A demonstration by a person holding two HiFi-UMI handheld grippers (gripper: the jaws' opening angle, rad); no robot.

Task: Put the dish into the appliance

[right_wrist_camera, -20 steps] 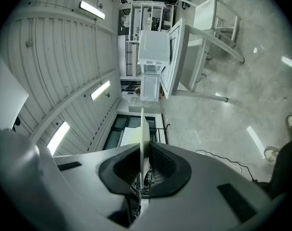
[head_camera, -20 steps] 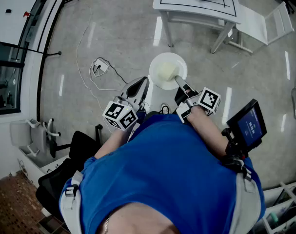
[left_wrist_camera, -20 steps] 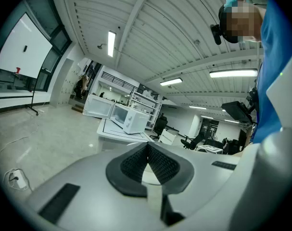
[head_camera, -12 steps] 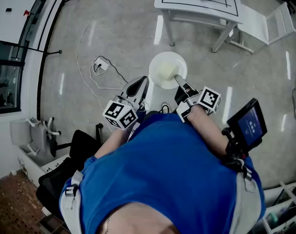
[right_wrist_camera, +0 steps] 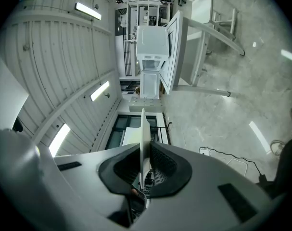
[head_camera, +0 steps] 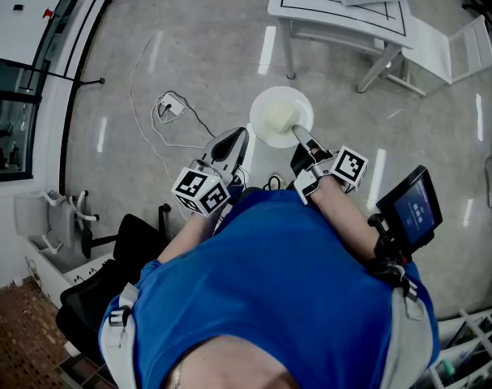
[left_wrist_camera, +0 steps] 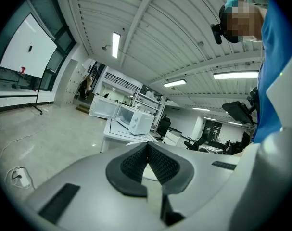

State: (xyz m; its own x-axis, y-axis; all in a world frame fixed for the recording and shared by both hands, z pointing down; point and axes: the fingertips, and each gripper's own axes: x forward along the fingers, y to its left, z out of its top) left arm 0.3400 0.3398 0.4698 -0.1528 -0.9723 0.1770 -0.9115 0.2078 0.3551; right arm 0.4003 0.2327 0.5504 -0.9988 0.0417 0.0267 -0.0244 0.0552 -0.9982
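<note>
Right gripper (head_camera: 301, 136) pinches the dish (head_camera: 276, 113) by its rim, flat in mid-air, well apart from the microwave (left_wrist_camera: 138, 121) on the table (head_camera: 335, 24) (left gripper (head_camera: 228, 148) pressed together, empty); so thin an edge grip could let it tilt or slip on the way

The right tool (right_wrist_camera: 145, 170) has its jaws clamped on a white dish (right_wrist_camera: 143, 134), seen edge-on. Beyond, sideways in frame, a white microwave (right_wrist_camera: 150, 44) sits on a white counter (right_wrist_camera: 178, 52).

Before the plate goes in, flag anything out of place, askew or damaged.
Only a loose white cable with its plug trails across the floor left of the plate, a possible trip hazard. The plate, pinched at its rim by the right gripper, looks intact.
</note>
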